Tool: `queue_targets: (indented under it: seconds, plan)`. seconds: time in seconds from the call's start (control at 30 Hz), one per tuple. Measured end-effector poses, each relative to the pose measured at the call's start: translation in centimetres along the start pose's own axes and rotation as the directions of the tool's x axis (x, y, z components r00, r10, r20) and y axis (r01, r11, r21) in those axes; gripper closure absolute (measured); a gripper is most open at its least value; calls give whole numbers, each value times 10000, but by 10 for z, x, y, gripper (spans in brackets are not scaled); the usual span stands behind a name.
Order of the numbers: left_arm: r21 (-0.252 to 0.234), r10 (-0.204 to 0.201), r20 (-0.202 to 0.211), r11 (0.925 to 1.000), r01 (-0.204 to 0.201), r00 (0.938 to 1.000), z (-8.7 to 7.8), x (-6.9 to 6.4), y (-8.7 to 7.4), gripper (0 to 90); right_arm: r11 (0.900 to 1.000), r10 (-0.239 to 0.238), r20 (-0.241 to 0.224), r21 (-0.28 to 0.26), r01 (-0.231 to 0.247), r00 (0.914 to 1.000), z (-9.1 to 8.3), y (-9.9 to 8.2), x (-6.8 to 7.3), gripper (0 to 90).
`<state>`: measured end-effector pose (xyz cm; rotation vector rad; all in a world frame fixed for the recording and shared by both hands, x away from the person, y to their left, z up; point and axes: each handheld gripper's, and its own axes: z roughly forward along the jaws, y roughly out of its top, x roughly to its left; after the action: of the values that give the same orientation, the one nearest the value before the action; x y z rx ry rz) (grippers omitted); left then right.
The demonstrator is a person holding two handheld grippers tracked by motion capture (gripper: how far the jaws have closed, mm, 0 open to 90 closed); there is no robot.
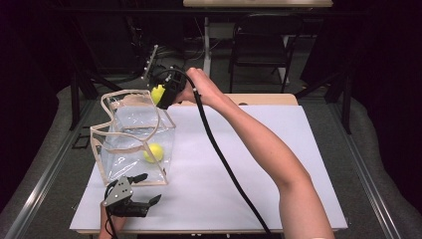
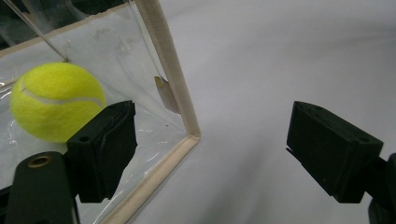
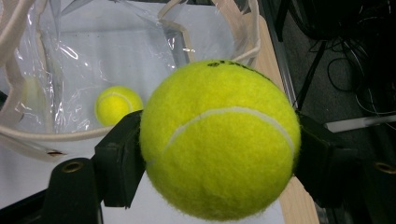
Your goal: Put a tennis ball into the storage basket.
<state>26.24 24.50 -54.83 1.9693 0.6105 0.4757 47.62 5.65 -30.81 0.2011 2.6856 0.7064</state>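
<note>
- Over on the left, the left hand-held gripper (image 1: 144, 189) sits low on the white bench (image 1: 259, 164), jaws spread wide with nothing between them, right beside the near bottom corner of the clear bag (image 1: 134, 139).
- Inside that bag, one tennis ball (image 1: 154, 152) rests on the bottom.
- Moving right, the right hand-held gripper (image 1: 161, 94) is clamped tight on a second tennis ball (image 3: 219, 140), poised above the bag's far rim.
- The key line: the bag's open mouth lies below and toward the person from the held ball, so the drop looks like a short move inward.
- Creased plastic glare blurs the bag's walls; its far side is hard to read.
</note>
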Motion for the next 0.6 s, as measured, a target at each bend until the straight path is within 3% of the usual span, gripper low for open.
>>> queue_targets:
  seconds: [0.6]
  plan:
    - [-19,15,18,10000,-15,10000,0,0,0,158,9997,-245,14,-86,245,9997,2,12,6,259]
